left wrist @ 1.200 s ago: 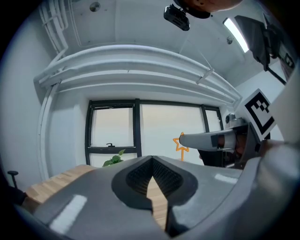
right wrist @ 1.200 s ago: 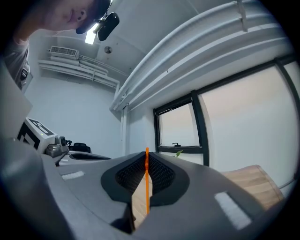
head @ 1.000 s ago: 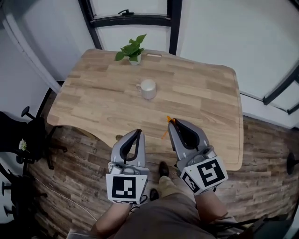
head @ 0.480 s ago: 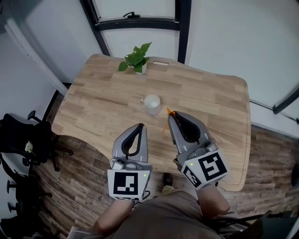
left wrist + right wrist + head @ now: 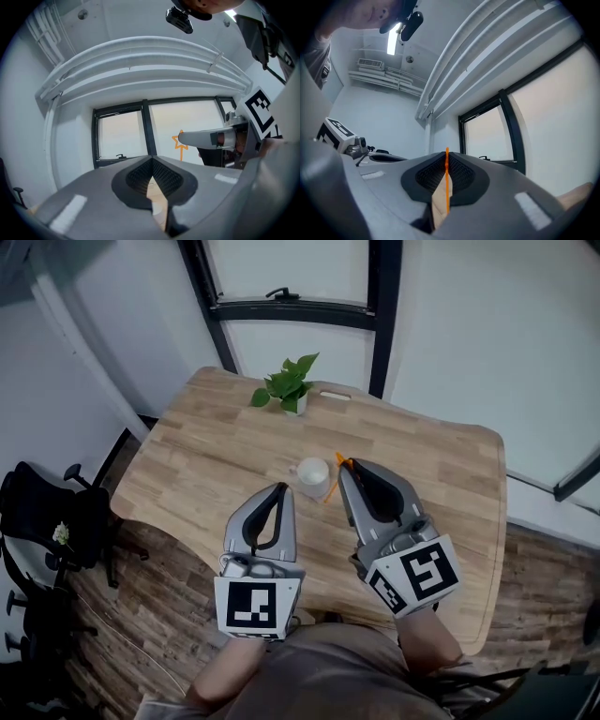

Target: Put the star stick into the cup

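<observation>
A white cup (image 5: 313,476) stands on the wooden table (image 5: 216,456), left of centre. My right gripper (image 5: 344,468) is shut on the orange star stick (image 5: 337,479), whose star end pokes out at the jaw tips just right of the cup's rim. The stick runs as a thin orange line (image 5: 447,180) between the closed jaws in the right gripper view, and its star (image 5: 179,141) shows in the left gripper view. My left gripper (image 5: 278,491) is shut with nothing in it, held over the table's near edge, below and left of the cup.
A small potted plant (image 5: 289,387) stands at the table's far edge. A black office chair (image 5: 42,521) sits on the wood floor at the left. Dark window frames (image 5: 291,310) rise behind the table.
Both grippers have come forward over the table toward the cup. The stick's star end, earlier well short of the cup, now sits beside its rim.
</observation>
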The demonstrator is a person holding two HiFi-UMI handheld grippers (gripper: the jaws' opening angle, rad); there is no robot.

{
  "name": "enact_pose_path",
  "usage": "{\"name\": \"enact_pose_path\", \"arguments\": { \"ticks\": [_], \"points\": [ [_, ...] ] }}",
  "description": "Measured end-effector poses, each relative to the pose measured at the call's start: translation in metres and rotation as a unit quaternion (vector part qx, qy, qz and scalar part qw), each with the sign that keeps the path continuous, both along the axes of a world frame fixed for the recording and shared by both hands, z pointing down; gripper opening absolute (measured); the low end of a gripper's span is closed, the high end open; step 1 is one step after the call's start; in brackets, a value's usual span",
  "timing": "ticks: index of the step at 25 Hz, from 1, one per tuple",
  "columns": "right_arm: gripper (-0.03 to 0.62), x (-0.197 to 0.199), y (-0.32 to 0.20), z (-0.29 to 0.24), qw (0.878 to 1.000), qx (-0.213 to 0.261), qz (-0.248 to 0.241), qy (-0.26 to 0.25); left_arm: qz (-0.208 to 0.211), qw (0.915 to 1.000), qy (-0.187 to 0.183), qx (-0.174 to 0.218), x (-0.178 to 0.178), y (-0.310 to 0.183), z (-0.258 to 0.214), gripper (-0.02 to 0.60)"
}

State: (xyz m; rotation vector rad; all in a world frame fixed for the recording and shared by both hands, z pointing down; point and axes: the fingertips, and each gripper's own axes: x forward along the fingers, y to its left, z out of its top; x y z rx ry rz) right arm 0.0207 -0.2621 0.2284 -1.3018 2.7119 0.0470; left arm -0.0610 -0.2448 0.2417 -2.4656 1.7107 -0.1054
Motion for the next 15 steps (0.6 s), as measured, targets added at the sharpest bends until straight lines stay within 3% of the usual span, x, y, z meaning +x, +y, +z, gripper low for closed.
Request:
{"name": "enact_pose_path", "arguments": {
  "ticks": [8,15],
  "points": [
    [0.044,-0.011,-0.033,0.005,1.000,-0.012,0.006,-0.005,0.000,0.9998,-0.006,-0.019,-0.016,-0.026,0.014,0.000],
    [0.044,-0.028,-0.082,0.028,0.999,-0.039,0.018,-0.006,0.039,0.9979,0.001,-0.053,-0.023,-0.080,0.045,0.000]
  ]
}}
